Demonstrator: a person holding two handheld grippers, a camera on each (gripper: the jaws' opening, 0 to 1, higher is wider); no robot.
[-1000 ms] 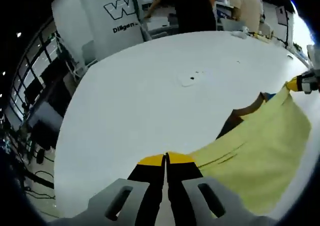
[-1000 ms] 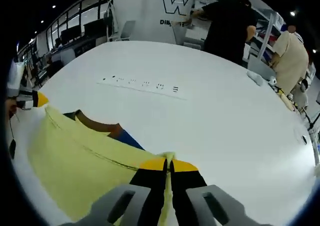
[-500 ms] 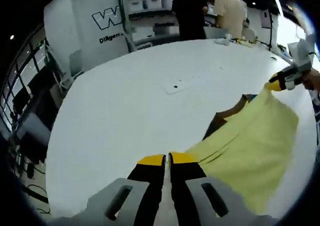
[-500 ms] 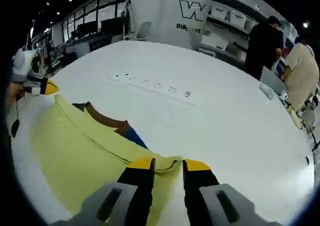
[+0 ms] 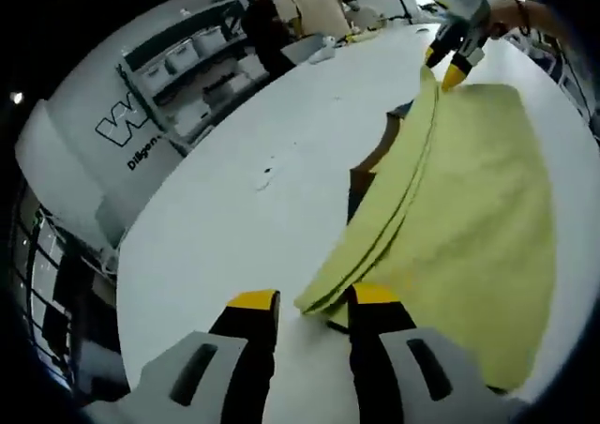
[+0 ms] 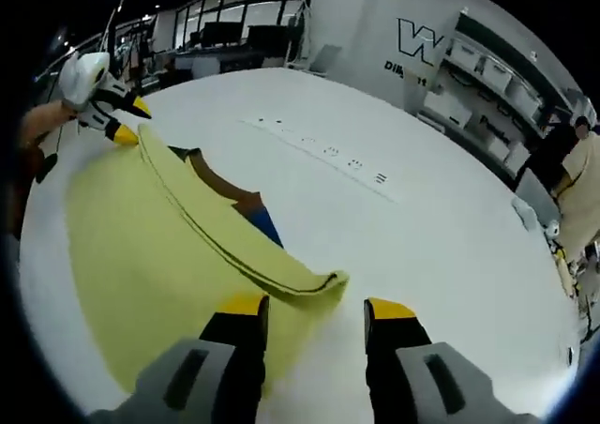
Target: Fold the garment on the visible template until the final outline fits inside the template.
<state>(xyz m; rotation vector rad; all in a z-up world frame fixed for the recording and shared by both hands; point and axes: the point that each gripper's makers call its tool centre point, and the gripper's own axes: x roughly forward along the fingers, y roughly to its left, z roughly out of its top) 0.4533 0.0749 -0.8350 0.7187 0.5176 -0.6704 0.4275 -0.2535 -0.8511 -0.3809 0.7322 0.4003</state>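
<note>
Garment: pale yellow cloth garment (image 5: 469,208), folded over on itself, lies flat on the big round white table (image 5: 234,218); in the right gripper view it (image 6: 159,255) spreads left of the jaws
Folded edge: a doubled, stitched edge runs across the table, ending in a loose curl just ahead of the right gripper's tips
Template: a brown and blue flat sheet (image 6: 246,208) pokes out from under the folded edge; in the left gripper view only a dark brown sliver (image 5: 375,157) of it is plain
Left gripper: black jaws with yellow tips (image 5: 314,300) stand apart with nothing between them; the near corner of the garment lies on the table between and just beyond the tips
Right gripper: yellow-tipped black jaws (image 6: 314,307) spread wide, holding nothing; white table shows in the gap
Other gripper seen across: the right one (image 5: 453,53) sits at the garment's far corner, the left one (image 6: 112,114) likewise
Background: white wall panel with dark lettering (image 6: 417,49), shelves with bins, people standing at the table's far side
</note>
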